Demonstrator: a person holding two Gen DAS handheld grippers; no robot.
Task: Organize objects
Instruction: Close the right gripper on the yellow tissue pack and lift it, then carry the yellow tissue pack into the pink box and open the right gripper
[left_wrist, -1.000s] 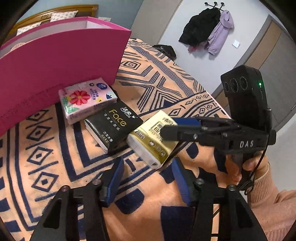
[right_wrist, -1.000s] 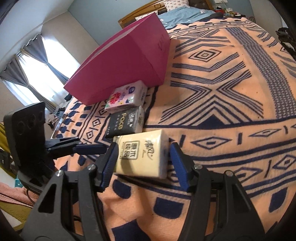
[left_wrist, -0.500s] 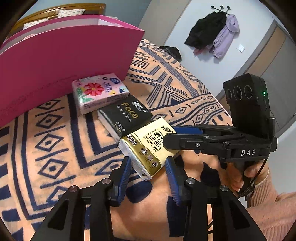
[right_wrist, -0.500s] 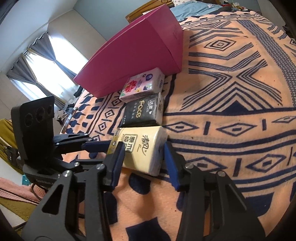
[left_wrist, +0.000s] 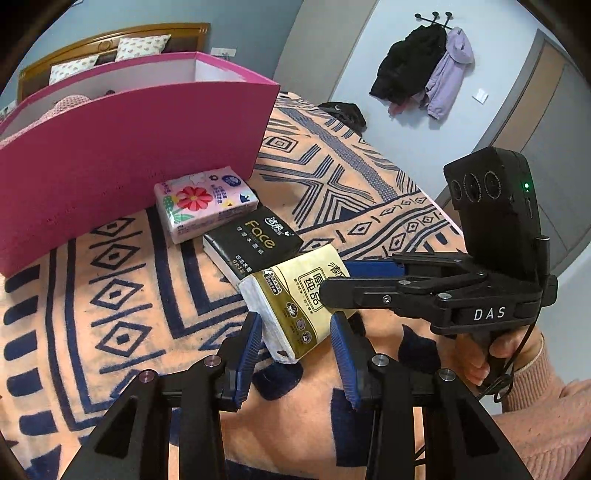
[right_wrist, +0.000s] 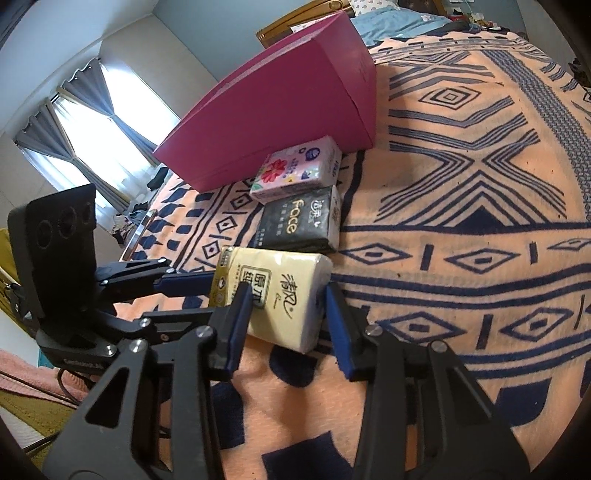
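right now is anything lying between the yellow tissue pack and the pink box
Yes: the black tissue pack and the floral tissue pack lie in a row between the yellow tissue pack and the pink box. Going over them looks clear.

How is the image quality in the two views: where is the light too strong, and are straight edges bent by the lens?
Right wrist view: the window is overexposed, almost white; the pink box bows. Left wrist view: even indoor light, no glare; the box edge curves, and the print on the yellow tissue pack is sharp. Both have dark round corners.
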